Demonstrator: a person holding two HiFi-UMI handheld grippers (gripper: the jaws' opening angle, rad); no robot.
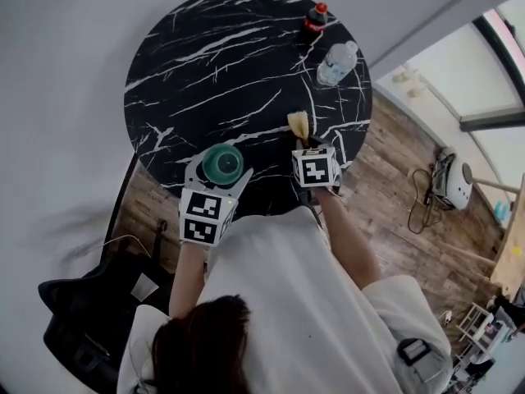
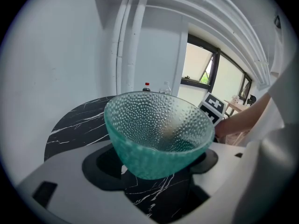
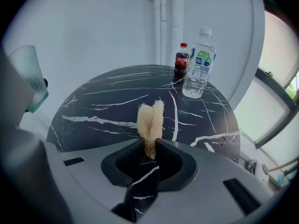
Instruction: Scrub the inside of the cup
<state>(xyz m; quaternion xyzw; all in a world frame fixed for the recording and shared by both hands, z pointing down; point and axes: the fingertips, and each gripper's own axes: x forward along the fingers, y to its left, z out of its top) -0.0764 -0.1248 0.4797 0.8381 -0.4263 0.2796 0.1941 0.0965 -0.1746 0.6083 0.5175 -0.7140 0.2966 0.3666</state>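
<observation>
A round black marble bench (image 1: 213, 64) with white veining stands against white walls on a wood-plank floor (image 1: 394, 212).

Left gripper (image 2: 156, 169): jaws clenched on the teal dimpled glass cup (image 2: 159, 134), one jaw on each side of its lower wall. The cup is tilted, with its mouth facing up and back toward the gripper camera. In the head view it sits at the 6 o'clock edge of the bench.

Right gripper (image 3: 149, 153): jaws clenched on the lower end of a pale loofah scrubber (image 3: 150, 120). The scrubber stands out past the jaw tips, at about 5 o'clock on the bench in the head view, beside the cup but apart from it.

A cola bottle (image 1: 313, 21) stands upright at 1 o'clock near the rim. A clear water bottle (image 1: 337, 62) stands just beside it at 2 o'clock.
</observation>
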